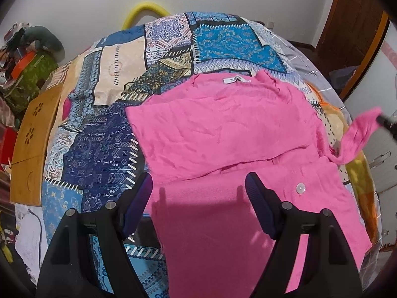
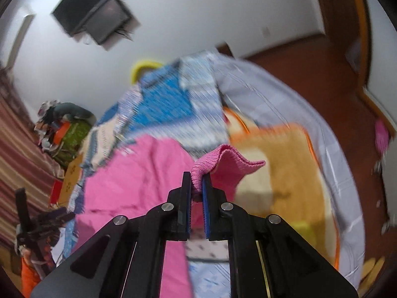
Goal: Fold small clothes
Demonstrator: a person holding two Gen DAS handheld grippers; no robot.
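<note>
A patchwork bedspread (image 1: 119, 79) is covering the bed, with a pink cardigan (image 1: 223, 129) lying partly folded on it (label up). The left claw (image 1: 198, 186) is hovering open above it; the right claw (image 2: 197, 181) is pinching its sleeve cuff (image 2: 223, 159).

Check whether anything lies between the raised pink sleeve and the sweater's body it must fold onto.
Nothing visible does. The right hand-held gripper is shut on the ribbed pink knit sleeve, lifted beside the pink knit sweater, whose flat body carries nothing.
</note>
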